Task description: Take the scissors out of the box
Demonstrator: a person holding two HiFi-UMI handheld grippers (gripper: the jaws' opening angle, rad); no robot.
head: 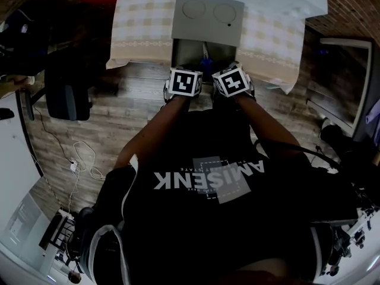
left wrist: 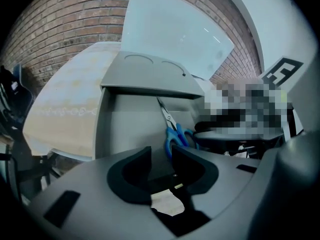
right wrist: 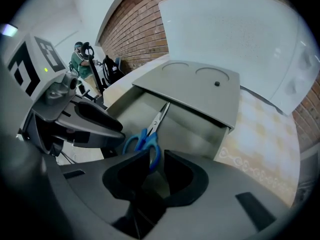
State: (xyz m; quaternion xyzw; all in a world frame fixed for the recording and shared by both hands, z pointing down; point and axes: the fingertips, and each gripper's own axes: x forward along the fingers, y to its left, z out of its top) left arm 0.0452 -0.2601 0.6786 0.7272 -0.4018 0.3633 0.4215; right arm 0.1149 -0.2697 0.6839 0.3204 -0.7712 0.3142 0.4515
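Head view: an open grey plastic box [head: 185, 55] sits on the checked-cloth surface [head: 142, 22], with blue-handled steel scissors [head: 205, 63] lying inside.
We hold the left hand-held gripper [left wrist: 162, 156] wide and the right hand-held gripper [right wrist: 157, 159] narrower, both empty, near the handles.

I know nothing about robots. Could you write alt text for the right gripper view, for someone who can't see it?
Blue-handled scissors lie inside an open grey box, seen past the right gripper, whose two dark jaws stand apart with the handles showing in the gap. A checked tablecloth lies to the box's right, with a brick wall behind.
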